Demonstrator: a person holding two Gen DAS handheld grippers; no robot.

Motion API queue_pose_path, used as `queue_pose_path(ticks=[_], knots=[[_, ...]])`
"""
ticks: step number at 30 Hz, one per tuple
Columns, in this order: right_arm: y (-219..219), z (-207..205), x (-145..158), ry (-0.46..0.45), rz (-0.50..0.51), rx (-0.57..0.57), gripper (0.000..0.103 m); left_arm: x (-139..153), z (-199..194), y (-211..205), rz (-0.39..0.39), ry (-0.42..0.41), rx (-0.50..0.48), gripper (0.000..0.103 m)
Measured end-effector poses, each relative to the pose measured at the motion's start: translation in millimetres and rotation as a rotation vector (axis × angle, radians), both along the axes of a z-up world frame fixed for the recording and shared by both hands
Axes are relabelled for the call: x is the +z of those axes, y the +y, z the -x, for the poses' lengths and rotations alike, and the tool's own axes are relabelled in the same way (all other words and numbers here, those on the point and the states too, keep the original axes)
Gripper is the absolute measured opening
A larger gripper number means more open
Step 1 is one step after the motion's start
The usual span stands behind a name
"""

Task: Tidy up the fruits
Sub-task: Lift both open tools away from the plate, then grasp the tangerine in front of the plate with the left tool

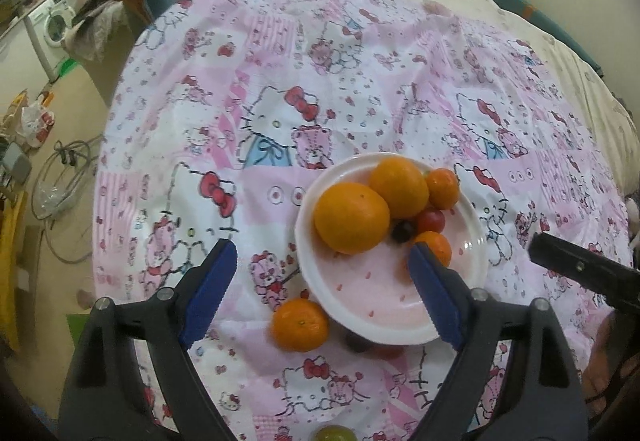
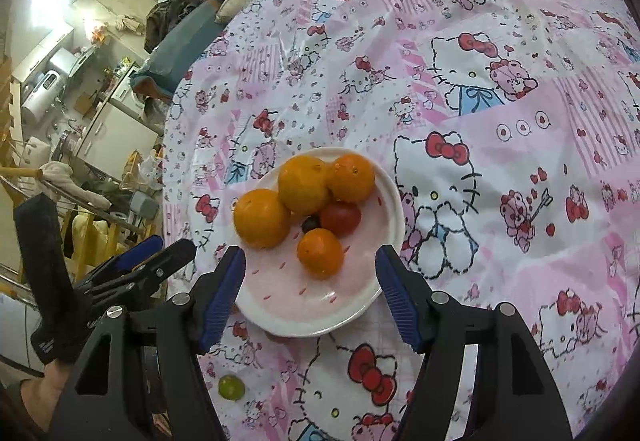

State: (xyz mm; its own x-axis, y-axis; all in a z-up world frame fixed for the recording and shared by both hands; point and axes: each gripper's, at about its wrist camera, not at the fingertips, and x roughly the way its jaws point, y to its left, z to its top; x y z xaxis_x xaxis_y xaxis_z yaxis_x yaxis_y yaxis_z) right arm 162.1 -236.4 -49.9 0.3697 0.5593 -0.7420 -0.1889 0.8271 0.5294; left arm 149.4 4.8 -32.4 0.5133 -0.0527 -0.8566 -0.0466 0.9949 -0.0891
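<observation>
Hovering over the plate (image 1: 320, 289), I hold the left gripper (image 1: 324, 289) spread and empty; the loose mandarin (image 1: 300, 325) lies just beside the plate's near-left rim, between its fingers. The right gripper (image 2: 310, 293), also spread and empty, is farther off.

Pink-and-white patchwork bedspread (image 2: 500, 89) w/ cartoon cats, red bows, pink bears, blue dresses. Ahead of left hand-held gripper (image 1: 322, 281): white plate (image 1: 476, 225), pale pink inside w/ red flecks. On it: oranges (image 1: 352, 217), red tomato (image 1: 431, 220), dark grape (image 1: 402, 230). Blue pads (image 1: 208, 289), black arms. Behind right hand-held gripper (image 2: 310, 287): yellow-green fruit (image 2: 231, 387).
</observation>
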Motion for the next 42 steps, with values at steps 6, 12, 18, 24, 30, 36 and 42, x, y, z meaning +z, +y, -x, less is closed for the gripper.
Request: queue_pose_path(ticks=[6,12,18,24,30,36,42], knots=[[-2.7,15.5,6.0,-0.002,-0.001,0.004,0.07,3.8,10.9,15.4,0.012,0.001,0.047,0.085],[-6.9,30.0,3.3,0.034,-0.012,-0.009,0.07,-0.6,20.0,24.2,0.035,0.047,0.075,0.085],[-9.8,45.5,0.5,0.041,0.002,-0.013,0.07,-4.2,27.4,39.9,0.059,0.056,0.145,0.085],[-14.6,51.1,-9.9,0.091,-0.02,-0.041,0.07,-10.3,30.3,47.1,0.057,0.103,0.183,0.085],[-15.6,44.9,-13.7,0.102,-0.025,-0.052,0.07,-36.7,26.5,50.5,0.094,0.203,0.207,0.085],[-13.1,40.4,-22.9,0.125,-0.015,-0.048,0.07,-66.5,22.2,29.6,0.045,0.279,0.126,0.083],[-12.7,35.2,-28.9,0.141,-0.013,-0.048,0.07,-79.5,18.7,17.1,0.022,0.298,0.083,0.069]])
